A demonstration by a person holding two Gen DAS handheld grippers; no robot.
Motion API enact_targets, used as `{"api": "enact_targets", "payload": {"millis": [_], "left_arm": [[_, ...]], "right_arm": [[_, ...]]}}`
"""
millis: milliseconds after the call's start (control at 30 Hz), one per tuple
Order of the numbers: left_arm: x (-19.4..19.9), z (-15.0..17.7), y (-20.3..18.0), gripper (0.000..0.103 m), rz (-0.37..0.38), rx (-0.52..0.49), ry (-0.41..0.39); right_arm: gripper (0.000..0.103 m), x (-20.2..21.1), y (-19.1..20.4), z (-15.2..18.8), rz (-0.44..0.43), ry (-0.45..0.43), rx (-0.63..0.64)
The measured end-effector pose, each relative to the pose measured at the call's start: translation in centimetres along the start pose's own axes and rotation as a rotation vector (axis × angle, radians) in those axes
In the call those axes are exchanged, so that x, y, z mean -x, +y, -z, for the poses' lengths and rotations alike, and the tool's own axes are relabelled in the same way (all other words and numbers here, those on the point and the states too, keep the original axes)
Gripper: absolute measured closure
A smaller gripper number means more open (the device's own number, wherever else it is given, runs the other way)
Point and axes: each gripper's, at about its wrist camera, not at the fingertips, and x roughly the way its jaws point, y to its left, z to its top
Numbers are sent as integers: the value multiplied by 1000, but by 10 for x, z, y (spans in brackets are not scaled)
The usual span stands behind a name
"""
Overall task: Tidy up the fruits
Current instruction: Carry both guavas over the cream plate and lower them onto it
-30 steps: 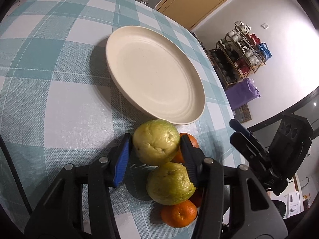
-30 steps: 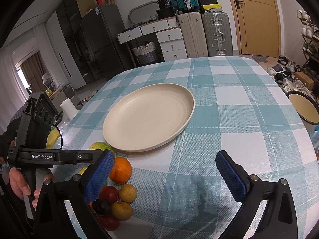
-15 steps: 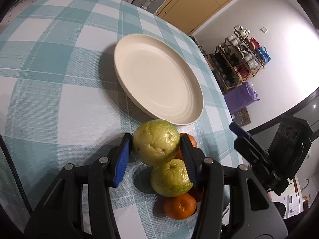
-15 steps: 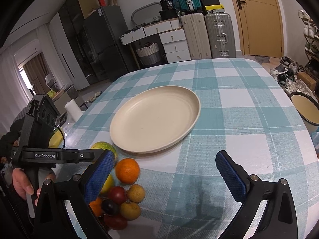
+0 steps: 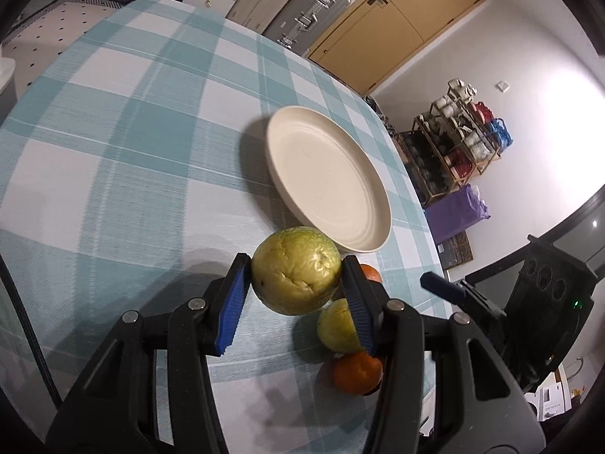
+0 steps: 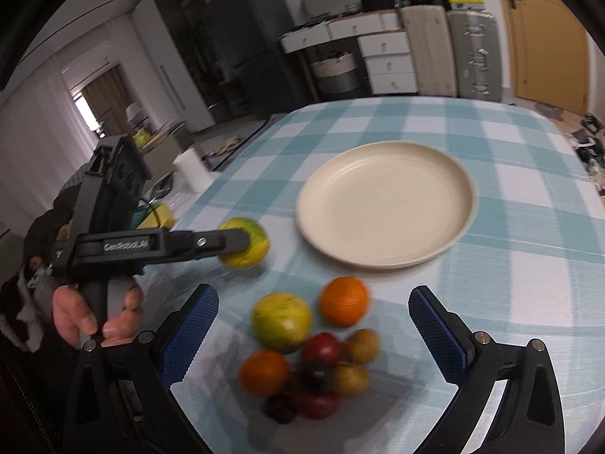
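Observation:
My left gripper is shut on a yellow-green guava and holds it above the checked tablecloth, short of the empty cream plate. The right wrist view shows the same guava in the air, left of the plate. A pile of fruit lies below: a second guava, two oranges, and several small red, dark and brown fruits. My right gripper is open and empty, its jaws wide on either side of the pile.
The round table's edge runs along the left. Suitcases and drawers stand behind the table. A shoe rack stands by the far wall. The right gripper's body shows at the right in the left wrist view.
My left gripper has lifted the guava up off the pile and back from the plate. My right gripper has moved over the fruit pile, still open.

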Motion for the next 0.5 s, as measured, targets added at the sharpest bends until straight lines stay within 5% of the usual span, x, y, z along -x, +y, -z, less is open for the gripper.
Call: {"api": "enact_targets", "payload": {"millis": [333,500], "left_arm": [[22,3,27,56,6,39,-24],[25,6,34,56,9,49,-24]], "right_arm": [[1,-35,31,5,54,122,57],[13,-48,36,9,97,168,79]]}}
